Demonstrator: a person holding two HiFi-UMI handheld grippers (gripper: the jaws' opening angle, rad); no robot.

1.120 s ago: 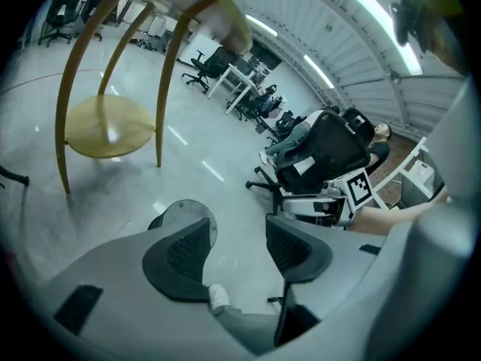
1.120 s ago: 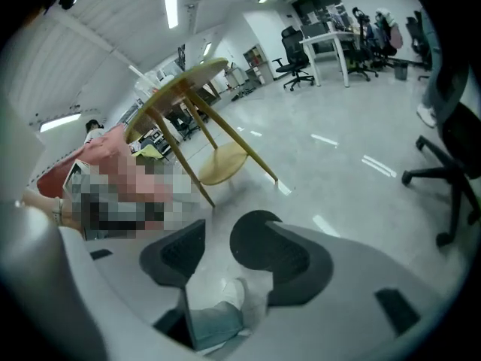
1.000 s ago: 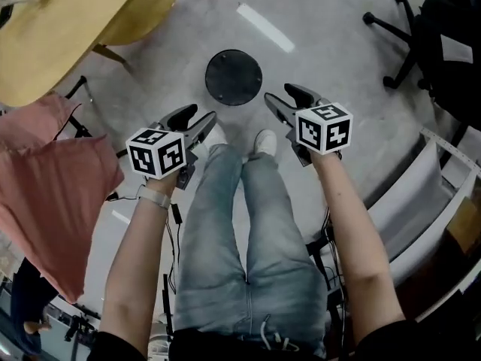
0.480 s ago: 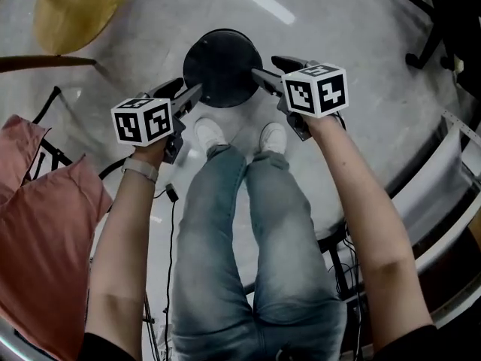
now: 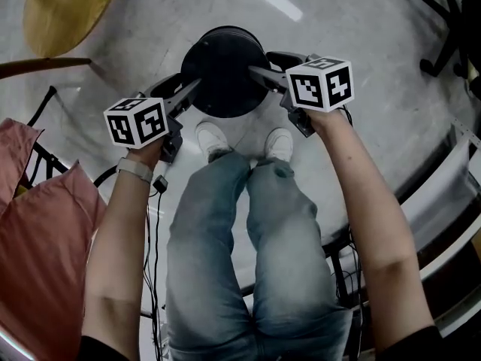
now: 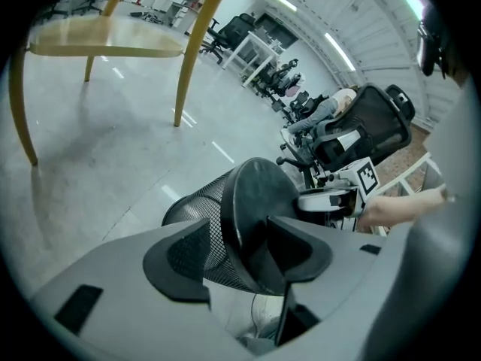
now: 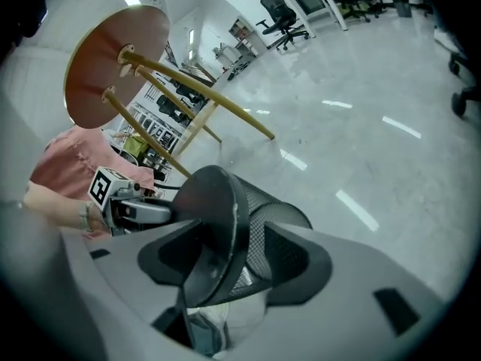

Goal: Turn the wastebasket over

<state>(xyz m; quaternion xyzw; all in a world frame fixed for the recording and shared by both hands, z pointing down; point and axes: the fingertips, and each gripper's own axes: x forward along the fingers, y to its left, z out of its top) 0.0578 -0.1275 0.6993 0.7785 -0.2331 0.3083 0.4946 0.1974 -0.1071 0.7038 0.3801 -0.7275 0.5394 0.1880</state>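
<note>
Wastebasket [image 5: 223, 70] base edge between spread jaws of left gripper [image 5: 188, 90] and right gripper [image 5: 260, 64], right jaws just widened.

The head camera is looking steeply down from above, taking in the wastebasket [image 5: 224, 70] at upper centre, with the left gripper [image 5: 180, 90] and right gripper [image 5: 264, 65] flanking it. Each gripper camera is riding low and very close, peering along its own jaws at the wastebasket from opposite sides. All three views are sharing that wastebasket, and each gripper view is catching the opposite gripper near its frame's side edge.
</note>
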